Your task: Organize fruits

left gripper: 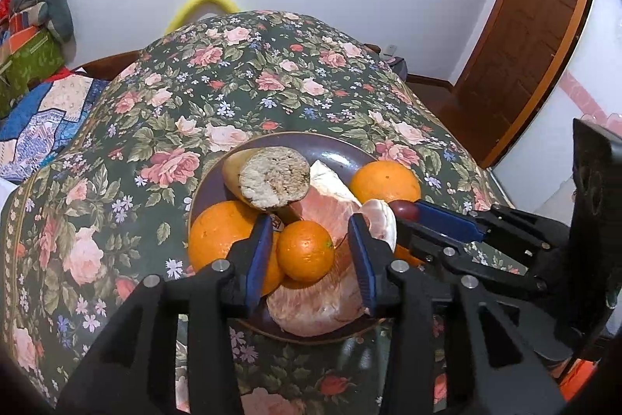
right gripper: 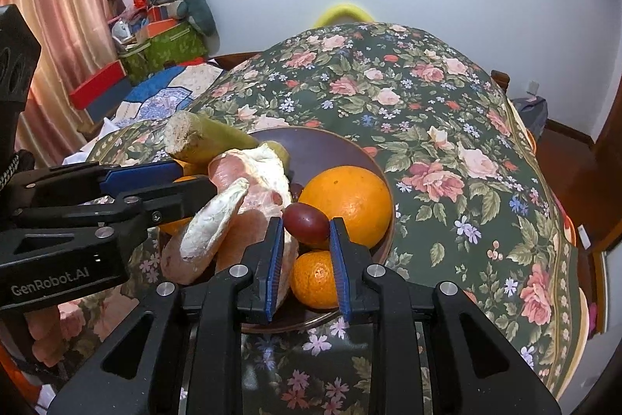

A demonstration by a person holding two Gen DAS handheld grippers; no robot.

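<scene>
- The left gripper (left gripper: pixel 311 251) stands released, its blue pads either side of a small orange (left gripper: pixel 305 251) without pressing it.
- The right gripper (right gripper: pixel 305 228) is clenched on a small dark red fruit (right gripper: pixel 305 222) at its fingertips.
- Both fruits sit over the brown plate (right gripper: pixel 330 142), piled with a large orange (right gripper: pixel 346 205), peeled pomelo pieces (right gripper: pixel 256 177) and a cut green stalk (right gripper: pixel 202 139).
- The plate rests on the floral cloth (right gripper: pixel 447 150).
- Judgement: the left pads should draw clear straight back so the small orange does not roll; the right should lower the red fruit into a hollow before letting go.
</scene>
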